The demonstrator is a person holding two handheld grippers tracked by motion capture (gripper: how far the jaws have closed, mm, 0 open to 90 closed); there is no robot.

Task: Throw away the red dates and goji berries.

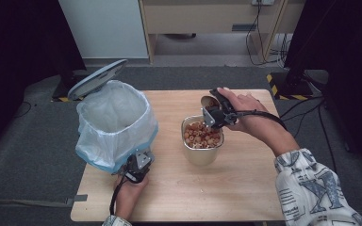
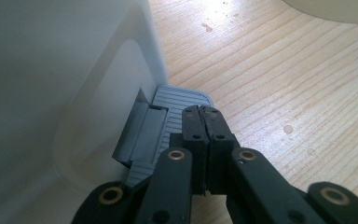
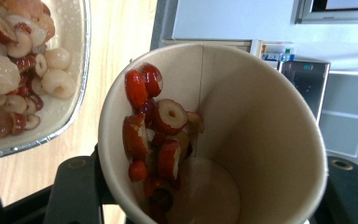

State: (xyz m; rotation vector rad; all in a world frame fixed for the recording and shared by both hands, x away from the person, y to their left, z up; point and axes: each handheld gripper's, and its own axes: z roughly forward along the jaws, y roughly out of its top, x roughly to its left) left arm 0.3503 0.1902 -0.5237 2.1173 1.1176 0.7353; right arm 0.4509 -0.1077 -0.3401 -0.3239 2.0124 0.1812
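Note:
A paper cup (image 1: pixel 209 101) lies tilted on its side above a metal container (image 1: pixel 202 154) at the table's middle, and my right gripper (image 1: pixel 215 114) is shut on it. In the right gripper view the cup (image 3: pixel 265 116) opens toward me, with red date slices (image 3: pixel 154 135) clinging to its lower wall. Beside it the container (image 3: pixel 72 114) holds more slices and pale round fruit. My left gripper (image 1: pixel 139 164) sits at the foot of a pedal bin (image 1: pixel 115 117). Its shut jaws, my left gripper (image 2: pixel 200 112), rest on the grey pedal (image 2: pixel 179 97). The bin lid (image 1: pixel 96 77) stands open.
The bin is lined with a white bag and takes up the left of the wooden table (image 1: pixel 245 188). The bin's pale wall (image 2: pixel 51 70) is close on the left in the left gripper view. Dark floor surrounds the table, with cables at the far right.

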